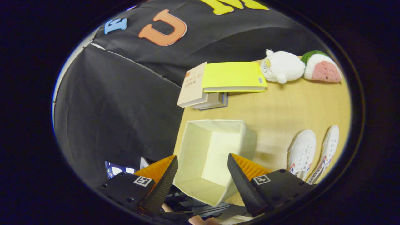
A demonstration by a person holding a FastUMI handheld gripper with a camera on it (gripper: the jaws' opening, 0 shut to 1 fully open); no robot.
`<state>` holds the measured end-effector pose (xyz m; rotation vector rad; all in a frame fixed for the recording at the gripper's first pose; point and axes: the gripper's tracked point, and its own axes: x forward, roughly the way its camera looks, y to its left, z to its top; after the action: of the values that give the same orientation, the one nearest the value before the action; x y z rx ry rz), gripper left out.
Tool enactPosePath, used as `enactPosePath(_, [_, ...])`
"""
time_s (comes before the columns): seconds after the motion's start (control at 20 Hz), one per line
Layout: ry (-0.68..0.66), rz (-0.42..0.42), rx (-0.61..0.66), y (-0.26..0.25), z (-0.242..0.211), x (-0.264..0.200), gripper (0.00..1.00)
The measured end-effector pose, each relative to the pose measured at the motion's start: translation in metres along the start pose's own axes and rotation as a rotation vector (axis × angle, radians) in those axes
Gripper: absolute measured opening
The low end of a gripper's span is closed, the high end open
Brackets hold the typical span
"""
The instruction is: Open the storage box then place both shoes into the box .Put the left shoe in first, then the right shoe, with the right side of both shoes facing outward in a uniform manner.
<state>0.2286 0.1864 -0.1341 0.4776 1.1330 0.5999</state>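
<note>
An open white storage box (215, 137) stands on the wooden table (281, 106), its empty inside facing me, with no lid seen on it. My gripper (203, 161) hovers above it, open, the fingers spread wide over the box's near part with nothing between them. Two white shoes (301, 153) (328, 150) with red and blue side stripes lie side by side on the table to the right of the box, beyond the right finger.
A stack of books (200, 87) topped by a yellow one (232, 76) lies behind the box. A white plush toy (281, 66) and a watermelon-slice plush (322, 67) sit at the table's far side. The table's left edge runs beside the box.
</note>
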Motion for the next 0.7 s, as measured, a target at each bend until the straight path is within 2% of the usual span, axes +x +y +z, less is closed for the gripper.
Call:
enactPosePath(0.25, [0.004, -0.124, 0.019, -0.087, -0.021, -0.02, 1.0])
enactPosePath(0.45, [0.022, -0.218, -0.029, -0.14, -0.035, -0.032, 1.0])
enactPosePath(0.7, [0.108, -0.298, -0.016, -0.201, -0.066, -0.027, 0.99])
